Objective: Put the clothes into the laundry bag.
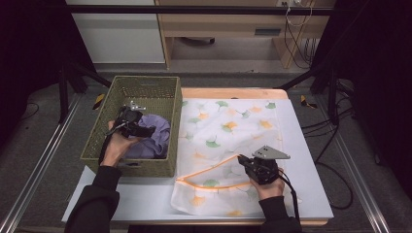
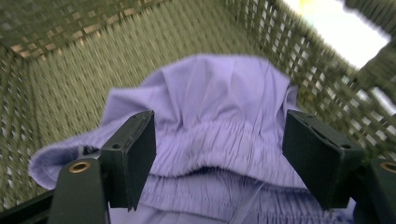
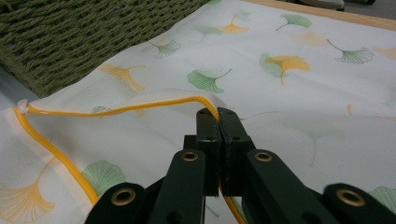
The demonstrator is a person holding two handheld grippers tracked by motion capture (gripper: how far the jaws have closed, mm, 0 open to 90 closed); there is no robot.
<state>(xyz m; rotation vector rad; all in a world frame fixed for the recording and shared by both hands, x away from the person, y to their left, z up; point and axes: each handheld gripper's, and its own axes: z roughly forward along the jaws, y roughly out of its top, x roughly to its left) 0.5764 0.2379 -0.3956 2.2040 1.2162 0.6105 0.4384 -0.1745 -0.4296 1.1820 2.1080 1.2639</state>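
Observation:
A white mesh bag (image 1: 228,131) printed with green and yellow leaves lies flat on the table, its orange-trimmed mouth (image 1: 209,170) facing the near left. My right gripper (image 1: 241,160) is shut on the upper orange edge (image 3: 140,108) of that mouth and lifts it slightly; in the right gripper view its jaws (image 3: 217,116) pinch the trim. A crumpled lilac garment (image 1: 154,138) lies in the green woven basket (image 1: 145,87). My left gripper (image 1: 150,130) is down inside the basket, open, its pads on either side of the garment's gathered waistband (image 2: 219,140).
The basket stands at the table's left, right beside the bag. A pale mat (image 1: 145,199) covers the tabletop. Metal rails (image 1: 43,160) run along both sides of the table, and a wooden desk with cables (image 1: 291,29) stands beyond it.

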